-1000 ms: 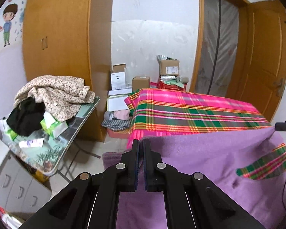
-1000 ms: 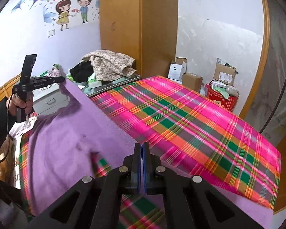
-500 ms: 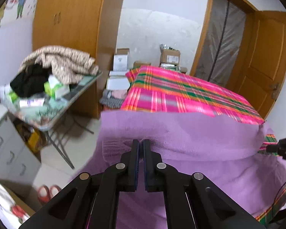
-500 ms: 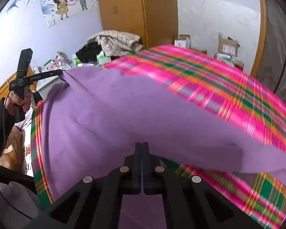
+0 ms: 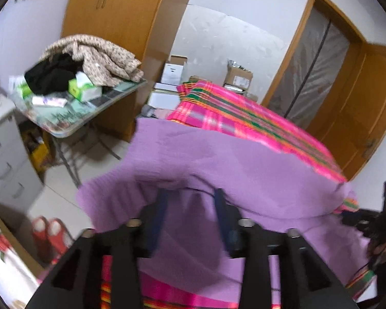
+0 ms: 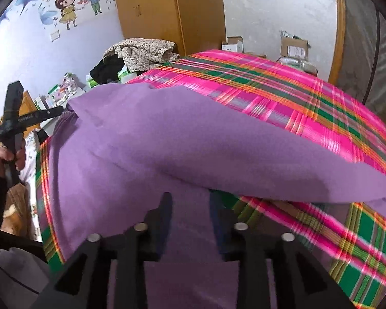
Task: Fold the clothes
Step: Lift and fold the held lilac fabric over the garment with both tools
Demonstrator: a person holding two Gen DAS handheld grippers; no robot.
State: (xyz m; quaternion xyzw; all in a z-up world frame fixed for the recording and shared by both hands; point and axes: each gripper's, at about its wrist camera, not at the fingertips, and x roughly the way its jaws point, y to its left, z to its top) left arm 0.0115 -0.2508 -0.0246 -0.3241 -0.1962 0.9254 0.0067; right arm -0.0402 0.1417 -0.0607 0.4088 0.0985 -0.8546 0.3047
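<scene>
A purple garment [image 5: 231, 167] lies on the bed, its far half folded back over the near half in a soft roll [image 6: 167, 134]. My left gripper [image 5: 190, 200] hangs low over the near-left edge. Its jaws are opening, with purple cloth lying loose between the blue pads [image 5: 158, 206] and nothing pinched. My right gripper [image 6: 190, 203] is over the near-right edge, its jaws also opening above the cloth. In the right wrist view the left gripper [image 6: 59, 110] shows at the garment's far corner, held by a hand [image 6: 7, 154]. The right gripper [image 5: 352, 215] shows blurred at the left wrist view's right edge.
A pink and green plaid cover [image 6: 270, 90] spreads over the bed. A folding table [image 5: 72, 128] with piled clothes [image 5: 95, 56] stands beside the bed, and grey drawers [image 5: 2, 154] and red slippers [image 5: 46, 231] are near it. A wardrobe [image 5: 121, 13], boxes [image 5: 172, 69] and a door [image 5: 360, 103] stand behind.
Both grippers came down toward the bed carrying the purple garment's edge over its lower half. Both pairs of jaws, shut before, now stand apart and the cloth lies loose.
</scene>
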